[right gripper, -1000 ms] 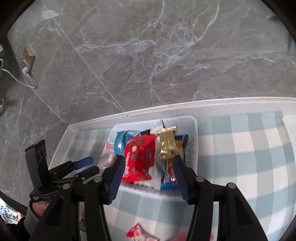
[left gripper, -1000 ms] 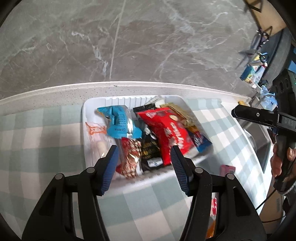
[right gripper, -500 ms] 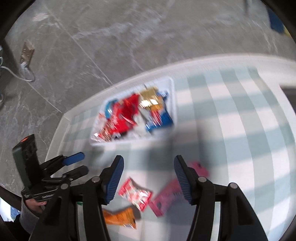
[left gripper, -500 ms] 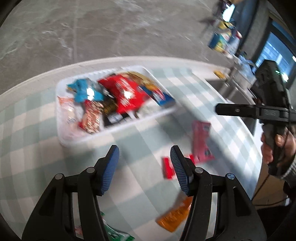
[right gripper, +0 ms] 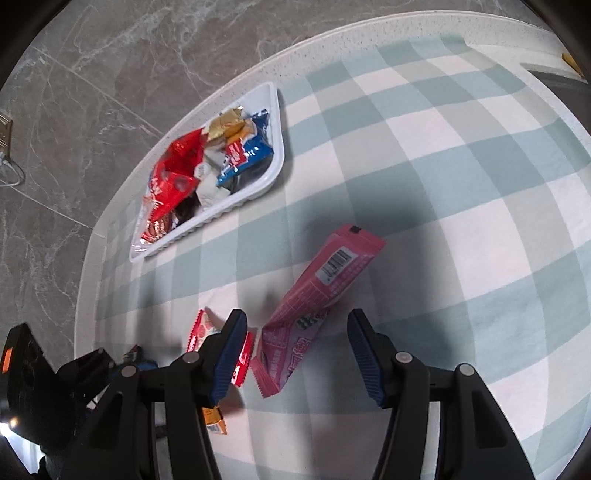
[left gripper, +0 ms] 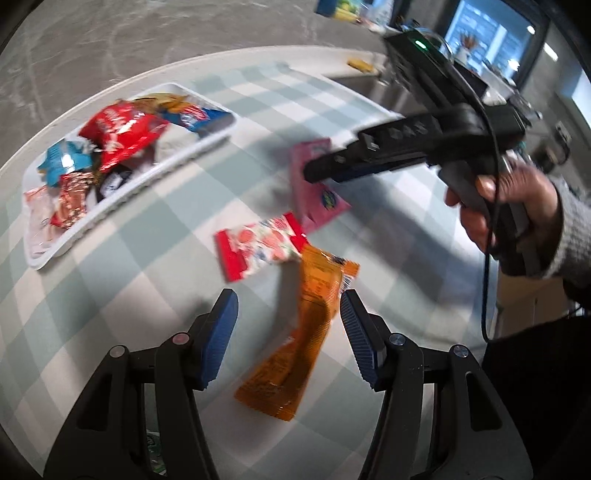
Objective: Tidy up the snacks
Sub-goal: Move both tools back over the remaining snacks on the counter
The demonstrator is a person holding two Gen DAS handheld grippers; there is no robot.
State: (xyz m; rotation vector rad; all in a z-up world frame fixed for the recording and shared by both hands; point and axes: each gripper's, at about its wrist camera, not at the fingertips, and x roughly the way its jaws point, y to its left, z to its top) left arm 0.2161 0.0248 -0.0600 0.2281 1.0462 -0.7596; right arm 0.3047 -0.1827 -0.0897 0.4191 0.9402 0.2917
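A white tray holds several wrapped snacks, among them red, blue and gold ones. Three packets lie loose on the checked cloth. They are an orange one, a red-and-white one and a pink one. My left gripper hangs open just over the orange packet, which runs up between its blue pads without touching them. My right gripper, held in a hand, is open above the pink packet's near end.
The green-and-white checked cloth covers a pale counter whose rounded edge runs behind the tray, with grey marble floor beyond. Shelves and bottles stand far off at the back right.
Both grippers have drawn back from the tray and come down over the loose packets. The left swung right onto the orange packet and the right sank onto the pink one. Their jaws look as wide as before.
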